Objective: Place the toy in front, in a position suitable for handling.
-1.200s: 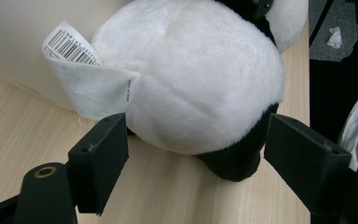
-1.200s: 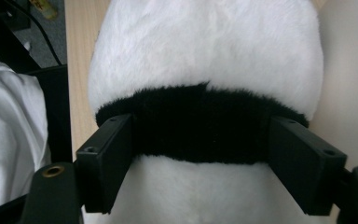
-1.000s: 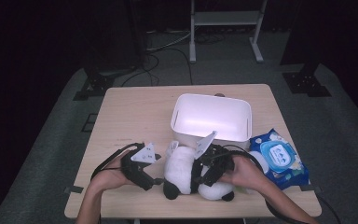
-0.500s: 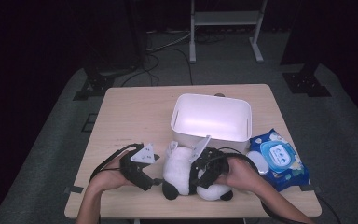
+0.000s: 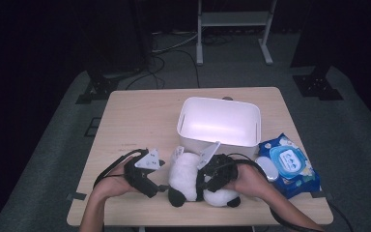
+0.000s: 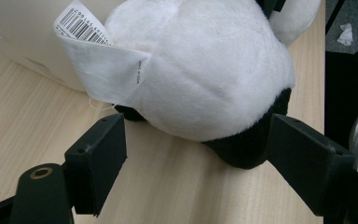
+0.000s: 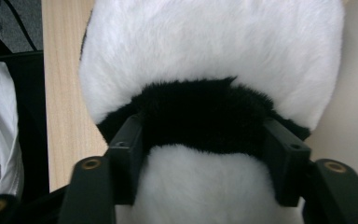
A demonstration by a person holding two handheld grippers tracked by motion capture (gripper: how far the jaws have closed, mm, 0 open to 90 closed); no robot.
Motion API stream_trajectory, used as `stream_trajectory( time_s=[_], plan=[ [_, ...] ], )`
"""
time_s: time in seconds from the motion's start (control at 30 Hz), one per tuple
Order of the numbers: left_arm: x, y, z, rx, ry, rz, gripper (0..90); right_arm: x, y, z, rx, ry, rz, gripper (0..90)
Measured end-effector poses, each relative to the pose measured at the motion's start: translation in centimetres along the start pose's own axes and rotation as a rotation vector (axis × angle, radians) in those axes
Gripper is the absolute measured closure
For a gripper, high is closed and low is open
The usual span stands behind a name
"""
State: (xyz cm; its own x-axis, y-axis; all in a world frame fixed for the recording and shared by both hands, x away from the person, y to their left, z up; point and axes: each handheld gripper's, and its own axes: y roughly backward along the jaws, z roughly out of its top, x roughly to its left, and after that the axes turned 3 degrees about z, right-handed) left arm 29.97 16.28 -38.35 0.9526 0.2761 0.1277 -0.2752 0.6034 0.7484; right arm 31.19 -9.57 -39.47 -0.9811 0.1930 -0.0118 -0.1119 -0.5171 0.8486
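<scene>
Black-and-white plush, a panda toy (image 5: 200, 181), is found lying at the near edge of the table (image 5: 135, 121), just in front of the white bin (image 5: 220, 121), its long axis running left to right between the two hands. The right gripper (image 5: 211, 175) is seen closed around the black band at the toy's middle (image 7: 200, 116), whereas the left gripper (image 5: 155, 186) is held wide open just beside the toy's rump (image 6: 205, 74), a jaw to either side without contact. The toy's face is hidden, and the tag's (image 6: 100, 51) print is too small to be read.
</scene>
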Motion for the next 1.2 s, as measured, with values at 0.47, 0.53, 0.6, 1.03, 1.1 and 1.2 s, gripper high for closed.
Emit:
stream_trajectory(
  time_s=[0.47,0.53,0.6,1.03,1.1,1.2],
  plan=[
    [0.4,-0.1,-0.7,-0.003,0.012,-0.001,18.0,-0.1,1.5,0.0,-0.061,0.0,-0.007,55.6],
    [0.4,0.1,-0.8,-0.006,0.014,0.0,18.0,-0.1,1.7,0.1,-0.072,-0.007,-0.004,56.3],
    [0.5,0.3,-0.9,-0.01,0.018,0.005,18.0,-0.1,1.9,0.1,-0.076,-0.01,0.002,56.9],
    [0.9,0.9,-1.6,-0.025,0.028,0.013,17.9,0.2,3.3,1.4,-0.1,-0.015,0.034,62.7],
    [0.8,0.9,-1.7,-0.027,0.031,0.011,17.9,0.2,3.3,1.4,-0.1,-0.015,0.032,63.9],
    [0.9,0.9,-1.8,-0.031,0.033,0.011,17.9,0.1,3.3,1.3,-0.104,-0.015,0.029,67.0]
  ],
)
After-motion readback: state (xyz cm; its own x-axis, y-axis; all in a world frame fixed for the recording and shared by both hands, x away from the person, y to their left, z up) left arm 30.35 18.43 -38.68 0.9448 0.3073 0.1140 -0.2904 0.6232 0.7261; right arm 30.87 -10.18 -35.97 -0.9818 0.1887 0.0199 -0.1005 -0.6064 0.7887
